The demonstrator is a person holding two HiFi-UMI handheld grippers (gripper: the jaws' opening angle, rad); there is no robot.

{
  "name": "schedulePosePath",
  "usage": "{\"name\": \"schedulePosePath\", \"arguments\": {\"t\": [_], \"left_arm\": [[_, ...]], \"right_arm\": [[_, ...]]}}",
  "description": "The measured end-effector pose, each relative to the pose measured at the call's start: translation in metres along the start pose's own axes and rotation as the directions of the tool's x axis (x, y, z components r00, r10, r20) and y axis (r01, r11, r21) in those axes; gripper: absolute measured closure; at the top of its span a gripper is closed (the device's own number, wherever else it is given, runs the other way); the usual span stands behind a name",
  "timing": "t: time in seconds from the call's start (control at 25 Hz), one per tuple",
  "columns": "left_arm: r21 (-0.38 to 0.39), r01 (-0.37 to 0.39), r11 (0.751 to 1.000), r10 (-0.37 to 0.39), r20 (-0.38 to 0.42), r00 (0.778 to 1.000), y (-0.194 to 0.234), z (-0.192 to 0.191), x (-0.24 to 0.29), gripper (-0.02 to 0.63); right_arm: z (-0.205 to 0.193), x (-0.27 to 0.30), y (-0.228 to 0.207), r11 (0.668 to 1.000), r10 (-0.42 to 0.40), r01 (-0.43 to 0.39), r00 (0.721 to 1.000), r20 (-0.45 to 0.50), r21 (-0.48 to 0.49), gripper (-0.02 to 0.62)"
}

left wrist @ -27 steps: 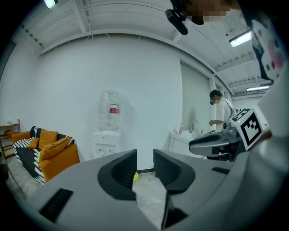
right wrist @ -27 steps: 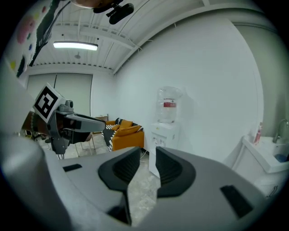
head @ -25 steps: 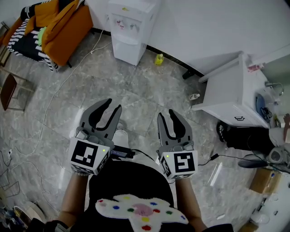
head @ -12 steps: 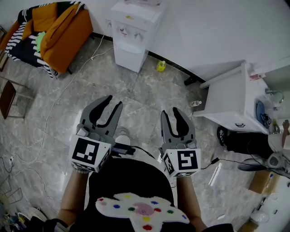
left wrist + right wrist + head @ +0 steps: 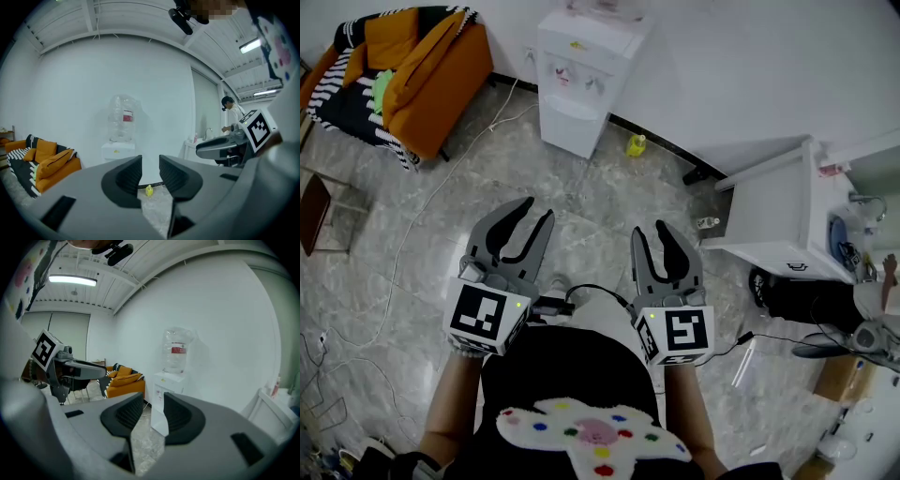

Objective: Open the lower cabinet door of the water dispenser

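The white water dispenser (image 5: 581, 75) stands against the far wall, a clear bottle (image 5: 123, 117) on top; its lower cabinet door (image 5: 570, 127) is closed. Both grippers hang in the air over the grey floor, well short of it. My left gripper (image 5: 534, 211) is open, nothing between its jaws; in the left gripper view (image 5: 150, 161) it looks just right of the dispenser (image 5: 121, 150). My right gripper (image 5: 652, 232) is open and empty as well; in the right gripper view (image 5: 153, 404) the dispenser (image 5: 166, 394) shows right behind its jaws.
An orange sofa (image 5: 403, 66) with a striped blanket stands at the far left. A white cabinet (image 5: 778, 206) is on the right. A small yellow object (image 5: 635, 145) lies by the wall near the dispenser. A cable (image 5: 441, 187) trails across the floor.
Both grippers have been carried forward together towards the dispenser, which now sits lower and nearer in the head view. The jaws hold nothing throughout.
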State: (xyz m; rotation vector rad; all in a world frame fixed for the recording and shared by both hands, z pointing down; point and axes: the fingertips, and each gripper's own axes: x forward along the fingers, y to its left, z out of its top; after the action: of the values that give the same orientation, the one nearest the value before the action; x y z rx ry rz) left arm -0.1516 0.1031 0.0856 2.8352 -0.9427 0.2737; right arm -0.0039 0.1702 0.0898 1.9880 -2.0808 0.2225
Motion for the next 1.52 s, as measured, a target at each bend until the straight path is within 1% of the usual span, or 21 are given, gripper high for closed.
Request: {"name": "schedulePosePath", "arguments": {"t": [0.36, 0.76, 1.04, 1.2, 1.36, 1.52], "left_arm": [[-0.02, -0.002, 1.0, 0.002, 0.0, 1.0, 0.009, -0.004, 0.003, 0.491], [-0.006, -0.029, 1.0, 0.029, 0.015, 0.999, 0.014, 0.003, 0.02, 0.483], [0.02, -0.044, 0.999, 0.043, 0.043, 0.998, 0.017, 0.017, 0.054, 0.48], [0.028, -0.054, 0.998, 0.054, 0.035, 0.998, 0.02, 0.02, 0.078, 0.48], [0.012, -0.06, 0.998, 0.06, 0.033, 0.998, 0.022, 0.022, 0.104, 0.48], [-0.014, -0.066, 0.998, 0.066, 0.027, 0.997, 0.027, 0.022, 0.129, 0.477]], "right_arm": [[-0.004, 0.009, 0.006, 1.0, 0.016, -0.017, 1.0, -0.022, -0.003, 0.474], [-0.003, 0.04, -0.001, 0.997, 0.08, -0.08, 0.997, -0.022, -0.014, 0.482], [-0.003, 0.066, -0.023, 0.993, 0.116, -0.117, 0.993, -0.029, -0.009, 0.483], [-0.001, 0.084, -0.038, 0.99, 0.137, -0.138, 0.99, -0.04, -0.015, 0.483], [-0.007, 0.104, -0.058, 0.988, 0.155, -0.156, 0.986, -0.057, -0.007, 0.483], [-0.006, 0.123, -0.075, 0.983, 0.185, -0.185, 0.981, -0.054, -0.003, 0.483]]}}
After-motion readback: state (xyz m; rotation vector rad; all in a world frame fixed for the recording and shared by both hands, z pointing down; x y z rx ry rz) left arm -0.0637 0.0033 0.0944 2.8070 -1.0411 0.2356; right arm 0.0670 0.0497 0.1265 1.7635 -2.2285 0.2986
